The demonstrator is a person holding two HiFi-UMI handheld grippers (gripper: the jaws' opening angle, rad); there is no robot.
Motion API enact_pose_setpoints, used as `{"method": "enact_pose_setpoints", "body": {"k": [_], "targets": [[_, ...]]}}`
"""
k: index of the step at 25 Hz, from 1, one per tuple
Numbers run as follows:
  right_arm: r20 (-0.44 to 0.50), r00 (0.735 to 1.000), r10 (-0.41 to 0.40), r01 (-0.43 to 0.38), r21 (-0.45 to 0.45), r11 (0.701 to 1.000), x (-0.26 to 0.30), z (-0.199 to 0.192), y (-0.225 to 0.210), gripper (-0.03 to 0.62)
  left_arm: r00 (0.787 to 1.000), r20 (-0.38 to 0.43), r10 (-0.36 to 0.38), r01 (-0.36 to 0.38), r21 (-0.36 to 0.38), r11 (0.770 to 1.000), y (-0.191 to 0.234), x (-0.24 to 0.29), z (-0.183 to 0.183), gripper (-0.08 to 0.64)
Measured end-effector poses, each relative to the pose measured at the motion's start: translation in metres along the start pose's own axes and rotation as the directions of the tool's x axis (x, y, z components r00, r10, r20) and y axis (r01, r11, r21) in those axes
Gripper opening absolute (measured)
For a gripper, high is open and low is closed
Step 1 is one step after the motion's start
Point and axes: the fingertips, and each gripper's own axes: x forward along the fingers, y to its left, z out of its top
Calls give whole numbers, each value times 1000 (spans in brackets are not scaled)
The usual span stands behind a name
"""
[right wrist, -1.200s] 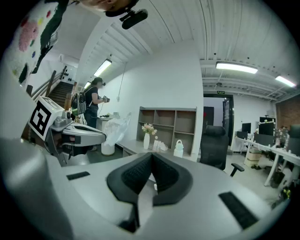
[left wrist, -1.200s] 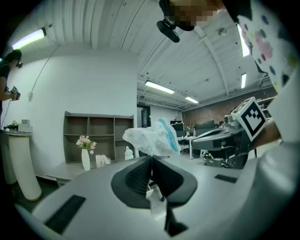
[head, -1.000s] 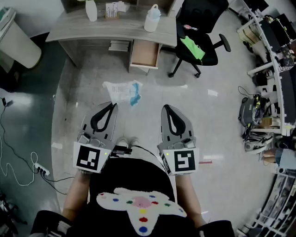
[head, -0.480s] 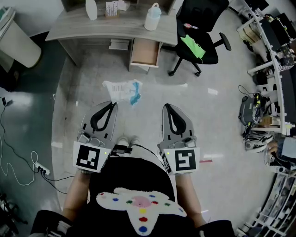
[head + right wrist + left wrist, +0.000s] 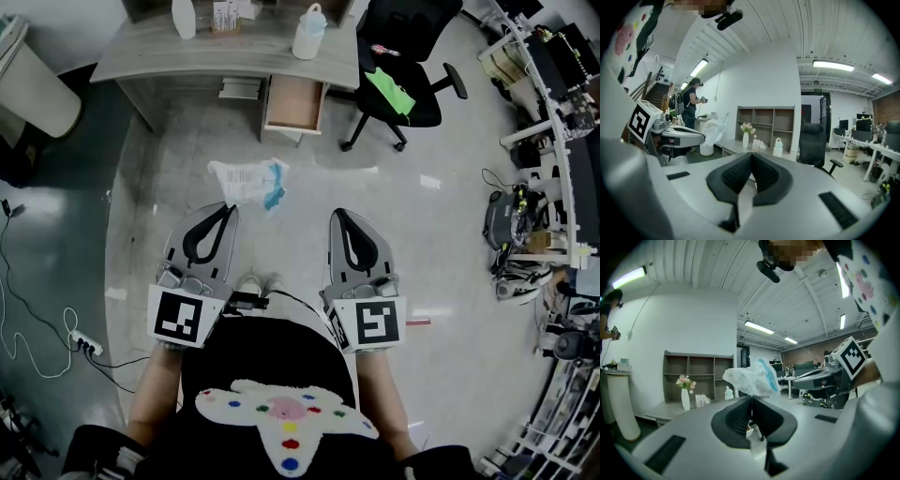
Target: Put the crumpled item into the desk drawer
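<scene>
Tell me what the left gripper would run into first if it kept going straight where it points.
Probably the crumpled white and blue plastic bag: it lies just ahead of the left gripper, in line with its shut jaws. Height is unclear, so it might pass over.

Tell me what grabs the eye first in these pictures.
A crumpled white-and-blue bag lies on the pale floor, ahead of the left gripper and right gripper, both shut and empty. Beyond it, the desk drawer stands pulled open under the grey desk. A bright green item sits on the black office chair to the desk's right.
</scene>
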Motion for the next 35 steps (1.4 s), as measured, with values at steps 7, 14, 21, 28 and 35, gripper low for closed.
{"method": "enact_pose_setpoints", "body": {"k": [7, 14, 21, 28, 35], "targets": [[-9, 1000, -12, 12, -4, 1000, 1, 1, 15, 5, 1000, 7, -11, 11, -6, 1000, 10, -9, 0, 15], [-10, 1000, -29, 29, -6, 1000, 0, 2, 17, 5, 1000, 14, -22, 22, -6, 1000, 12, -11, 2, 15], [-7, 999, -41, 41, -8, 999, 0, 3, 17, 5, 999, 20, -30, 30, -1, 1000, 13, -12, 4, 15], [-1, 999, -51, 51, -13, 999, -5, 3, 22, 5, 999, 39, -35, 35, 1, 999, 13, -12, 6, 15], [4, 998, -60, 61, -44, 997, -7, 6, 27, 5, 998, 46, -50, 50, -7, 999, 14, -11, 4, 15]]}}
